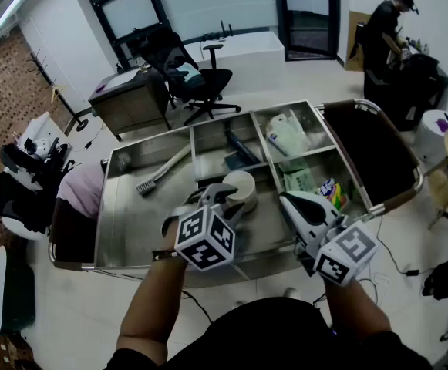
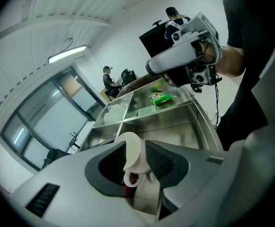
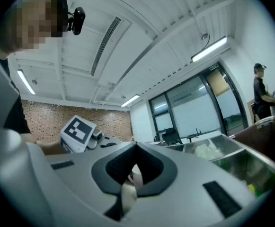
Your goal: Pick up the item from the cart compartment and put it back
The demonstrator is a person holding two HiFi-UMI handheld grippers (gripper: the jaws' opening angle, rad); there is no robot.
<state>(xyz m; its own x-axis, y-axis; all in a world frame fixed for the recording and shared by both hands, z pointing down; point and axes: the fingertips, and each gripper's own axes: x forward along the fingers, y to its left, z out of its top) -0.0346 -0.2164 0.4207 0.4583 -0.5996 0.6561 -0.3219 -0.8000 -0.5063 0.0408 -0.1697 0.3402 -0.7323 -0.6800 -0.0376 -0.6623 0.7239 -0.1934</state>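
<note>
Head view looks steeply down on a stainless-steel cart (image 1: 131, 226) split by dividers into several compartments, where a person works a two-jaw gripper in each hand. The left gripper (image 1: 225, 200) tilts down into the cart's middle section, on the near side of the cross divider. Its jaws stand wide apart around the rim of a white cup (image 1: 243, 187). The left gripper view shows the rim close against one pad, with a clear gap on the other side, so the cup seems bracketed but not yet clamped, and it appears to rest on the cart's floor. The right gripper (image 1: 287, 200) is held level just beside the cup, over the cart's near right part, with its jaws together and nothing between their tips. A long-handled brush (image 1: 160, 173) lies in the cart's left compartment, a plastic bag (image 1: 287, 133) fills its far right one, and a green packet (image 1: 301, 180) sits in front of that. The step in hand looks like the pick-up. It probably calls for setting the cup's wall squarely between both pads before closing, since a one-sided squeeze could tip or skid the smooth cup. A straight lift should then clear the dividers, with the right gripper kept out of the way.
</note>
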